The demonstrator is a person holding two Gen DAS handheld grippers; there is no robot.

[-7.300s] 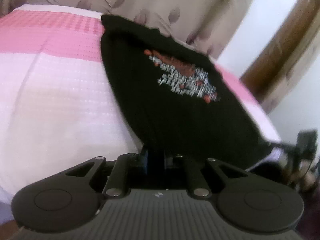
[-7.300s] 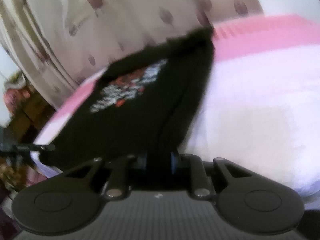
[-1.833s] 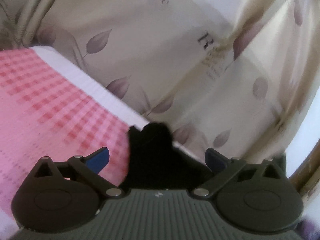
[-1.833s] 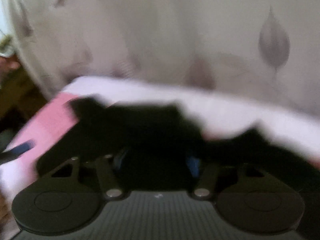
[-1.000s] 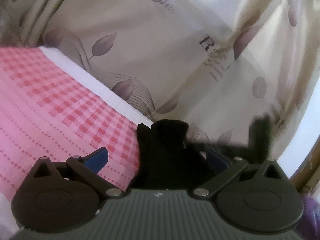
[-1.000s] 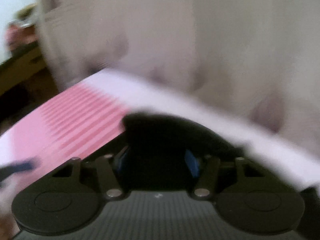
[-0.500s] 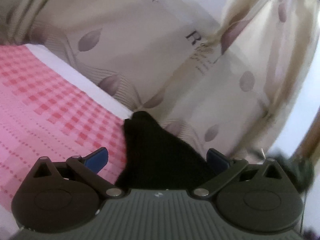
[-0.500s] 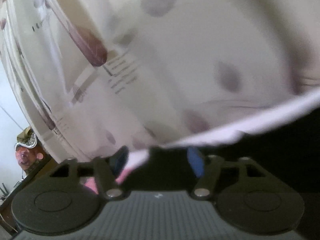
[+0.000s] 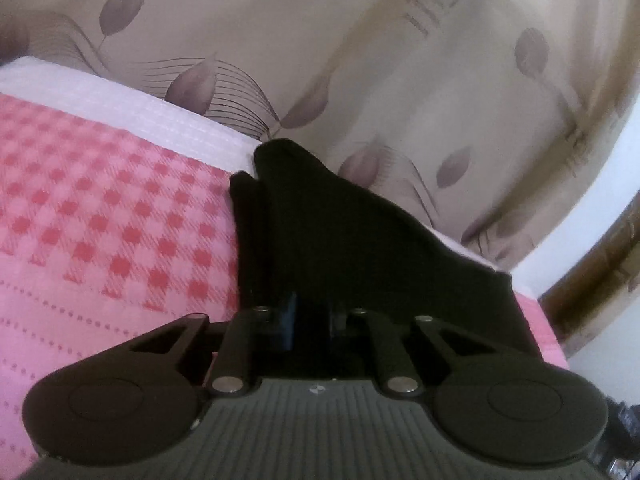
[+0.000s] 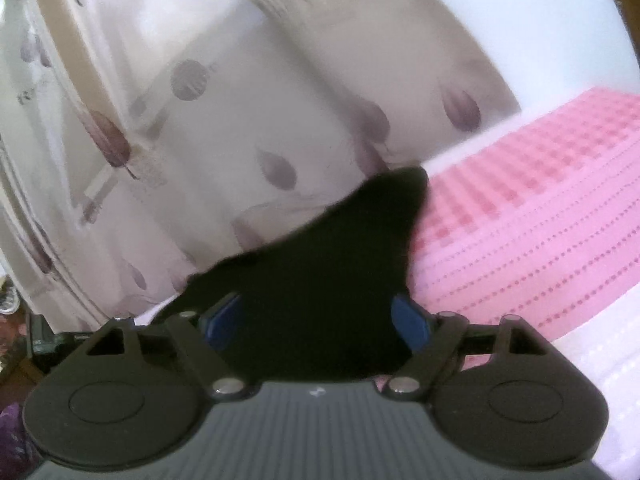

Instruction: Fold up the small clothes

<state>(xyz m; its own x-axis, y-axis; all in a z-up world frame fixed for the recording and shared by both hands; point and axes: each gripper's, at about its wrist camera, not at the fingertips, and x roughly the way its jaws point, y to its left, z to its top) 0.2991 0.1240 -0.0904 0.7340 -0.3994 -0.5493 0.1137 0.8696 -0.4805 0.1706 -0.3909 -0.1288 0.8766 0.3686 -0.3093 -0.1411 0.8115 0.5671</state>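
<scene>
A small black garment (image 9: pixel 340 232) lies bunched at the far edge of the pink checked bed cover (image 9: pixel 100 220). In the left wrist view my left gripper (image 9: pixel 310 312) has its jaws closing, nearly together, with a fold of the black cloth pinched between them. In the right wrist view the same black garment (image 10: pixel 352 248) rises to a point against the curtain. My right gripper (image 10: pixel 316 320) is over its near end, jaws opening. The blue pads (image 10: pixel 410 322) stand wide apart with cloth lying between them, not pressed.
A beige curtain with leaf prints (image 9: pixel 400 80) hangs right behind the bed edge and fills the back of both views as the curtain (image 10: pixel 240 120). A wooden door frame (image 9: pixel 592 276) stands at the right. The bed cover (image 10: pixel 540 220) stretches away to the right.
The left jaws went from wide open to nearly together on the black cloth. The right view swung from the curtain onto the garment and bed, and its jaws spread wider.
</scene>
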